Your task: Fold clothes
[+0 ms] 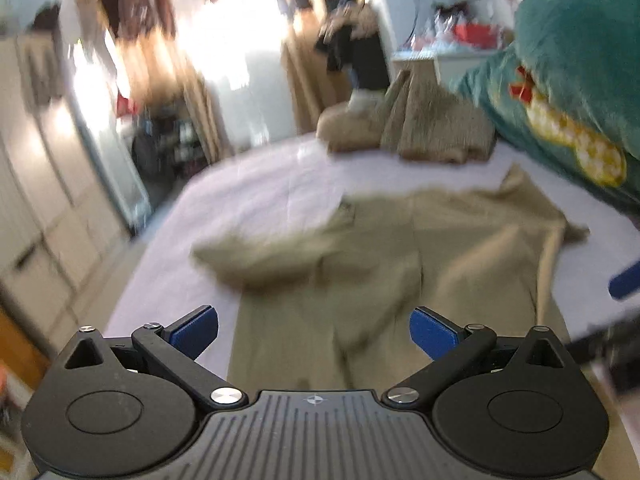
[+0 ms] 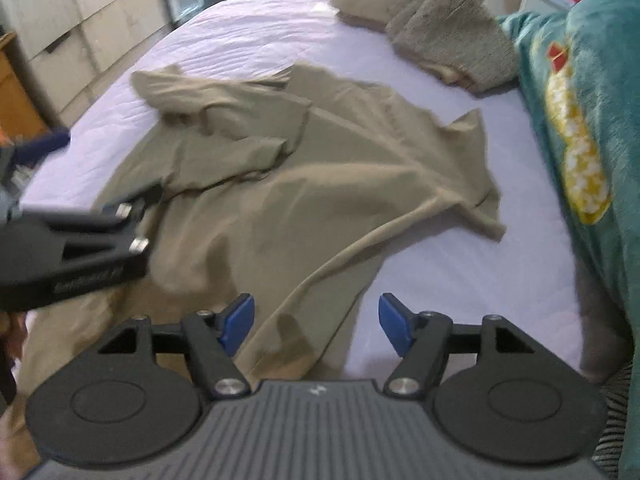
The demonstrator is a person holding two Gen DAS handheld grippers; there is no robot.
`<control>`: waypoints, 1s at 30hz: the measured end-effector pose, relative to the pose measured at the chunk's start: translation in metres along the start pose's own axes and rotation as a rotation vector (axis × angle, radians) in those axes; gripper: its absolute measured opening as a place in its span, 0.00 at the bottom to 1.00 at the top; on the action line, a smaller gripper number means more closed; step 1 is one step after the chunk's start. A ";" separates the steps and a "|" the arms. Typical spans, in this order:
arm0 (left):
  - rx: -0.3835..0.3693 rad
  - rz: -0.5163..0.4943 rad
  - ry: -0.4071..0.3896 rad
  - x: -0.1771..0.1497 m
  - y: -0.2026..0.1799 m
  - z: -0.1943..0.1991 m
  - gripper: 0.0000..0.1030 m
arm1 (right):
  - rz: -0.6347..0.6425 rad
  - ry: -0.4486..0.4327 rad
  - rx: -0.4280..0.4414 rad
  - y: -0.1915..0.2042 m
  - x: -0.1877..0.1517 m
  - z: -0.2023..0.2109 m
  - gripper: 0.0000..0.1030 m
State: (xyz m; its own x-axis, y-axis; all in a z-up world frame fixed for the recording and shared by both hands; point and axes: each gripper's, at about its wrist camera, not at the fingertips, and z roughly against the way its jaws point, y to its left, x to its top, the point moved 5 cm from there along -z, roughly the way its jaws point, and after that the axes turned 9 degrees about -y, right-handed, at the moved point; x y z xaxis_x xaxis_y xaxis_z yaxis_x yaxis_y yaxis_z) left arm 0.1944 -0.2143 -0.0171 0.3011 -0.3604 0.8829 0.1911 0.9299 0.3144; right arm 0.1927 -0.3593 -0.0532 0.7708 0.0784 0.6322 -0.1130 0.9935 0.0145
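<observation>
A khaki garment [image 1: 400, 260] [image 2: 320, 168] lies crumpled and partly doubled over on the lavender bed sheet [image 1: 260, 184] [image 2: 260, 28]. My left gripper [image 1: 314, 332] hovers over the garment's near part, jaws wide open with nothing between them. My right gripper [image 2: 316, 324] is open above the garment's near right edge, and its pads do not press the cloth. In the right wrist view the left gripper's black body [image 2: 72, 248] hangs over the garment's left side. At the right edge of the left wrist view shows a blue fingertip [image 1: 624, 280] of the right gripper.
Folded beige clothes [image 1: 432, 128] [image 2: 448, 52] are stacked at the far end of the bed. A teal blanket with a yellow pattern [image 1: 580, 60] [image 2: 592, 120] rises along the right side. Pale cabinets [image 1: 40, 200] [image 2: 80, 12] stand left of the bed.
</observation>
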 end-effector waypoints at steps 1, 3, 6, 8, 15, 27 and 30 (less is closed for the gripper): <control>-0.002 -0.027 -0.023 0.004 -0.009 -0.008 1.00 | -0.021 -0.004 -0.020 -0.006 0.001 -0.005 0.67; -0.011 -0.080 -0.056 0.006 -0.028 -0.023 1.00 | -0.095 -0.006 -0.040 -0.021 0.002 -0.015 0.67; -0.016 -0.141 -0.039 -0.006 -0.051 -0.046 0.96 | -0.210 0.021 0.030 -0.039 -0.004 -0.021 0.68; -0.005 -0.138 -0.020 -0.017 -0.057 -0.062 0.77 | -0.169 0.026 0.019 -0.043 -0.009 -0.025 0.68; 0.035 -0.080 0.023 -0.038 -0.052 -0.089 0.33 | -0.069 0.013 0.046 -0.044 -0.017 -0.041 0.72; -0.026 0.097 0.019 -0.035 -0.008 -0.094 0.03 | -0.147 -0.033 0.071 -0.034 0.006 -0.060 0.77; 0.015 0.180 -0.006 -0.029 0.031 -0.092 0.03 | -0.154 -0.026 0.082 -0.026 0.010 -0.065 0.80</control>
State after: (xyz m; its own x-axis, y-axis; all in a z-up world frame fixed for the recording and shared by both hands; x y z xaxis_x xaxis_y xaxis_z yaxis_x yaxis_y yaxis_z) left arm 0.2772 -0.1822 -0.0647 0.3237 -0.1872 0.9274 0.1202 0.9804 0.1560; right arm 0.2438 -0.3789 -0.0972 0.7664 -0.0775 0.6377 -0.0460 0.9835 0.1749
